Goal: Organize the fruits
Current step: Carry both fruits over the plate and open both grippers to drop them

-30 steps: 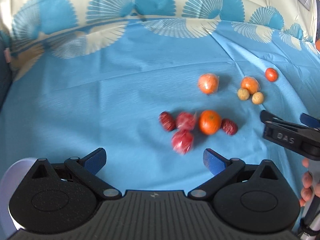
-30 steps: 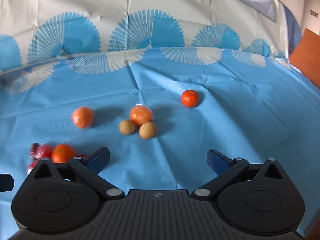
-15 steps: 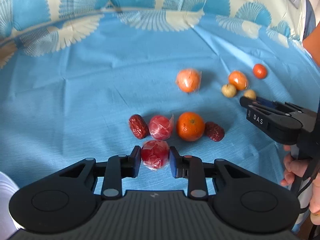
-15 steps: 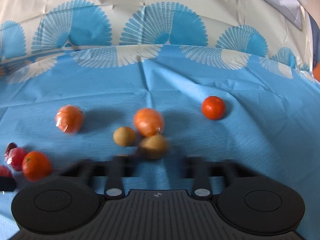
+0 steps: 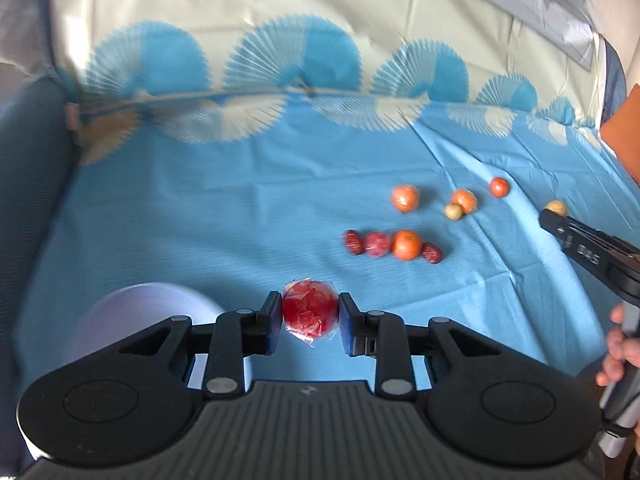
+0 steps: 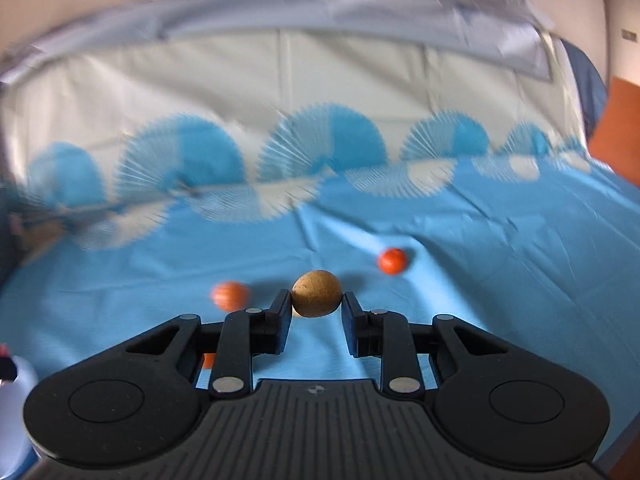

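My left gripper is clamped on a red fruit in clear wrap, pinched between both pads and lifted off the blue tablecloth. A white bowl sits just to its left, near the cloth's near-left corner. Farther out towards the right side lies a row — a dark red date, a second wrapped red fruit, an orange and another date, close together. Beyond them lie a wrapped orange fruit, another touching a small tan fruit, and a small red-orange one.

My right gripper grips a tan round fruit at its fingertips — held above the cloth. Behind it, blurred, an orange fruit lies to the left and a red-orange one to the right.
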